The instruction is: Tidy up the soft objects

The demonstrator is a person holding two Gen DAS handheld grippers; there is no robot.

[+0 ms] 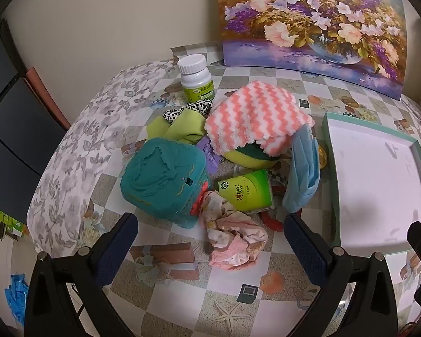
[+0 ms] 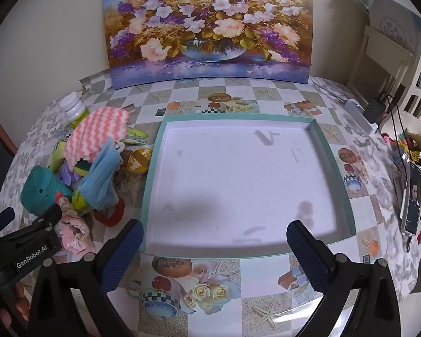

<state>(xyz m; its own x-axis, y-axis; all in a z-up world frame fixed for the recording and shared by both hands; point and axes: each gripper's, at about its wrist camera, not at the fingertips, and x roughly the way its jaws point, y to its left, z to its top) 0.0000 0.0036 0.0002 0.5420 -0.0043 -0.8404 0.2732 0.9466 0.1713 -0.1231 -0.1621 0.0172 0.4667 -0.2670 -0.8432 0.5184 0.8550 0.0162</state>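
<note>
left gripper (image 1: 210, 241): my jaws are spread wide, nothing between them, hanging just above the near edge of the pile
pink rag (image 1: 233, 241): crumpled cloth sitting right between my left fingers (image 1: 118, 250), near side of the heap, flat on the table
teal pouch (image 1: 162, 179): just far-left of the rag, touching it, lying on its side
green tissue pack (image 1: 247, 191): right behind the rag, tipped over
blue face mask (image 1: 303, 168): draped right of the tissue pack, just beside the tray
striped pink-white cloth (image 1: 255, 115): on top of a yellow-green sponge thing at the far side of the pile
right gripper (image 2: 213, 250): also wide open and holding nothing, parked over the near rim of the tray
tray (image 2: 151, 179): teal-edged with a white floor, nothing lying in it that I can see, right of the pile
pill bottle (image 1: 196, 78): upright, far-left behind the heap
flower painting (image 2: 207, 25): leaning on the far wall
</note>
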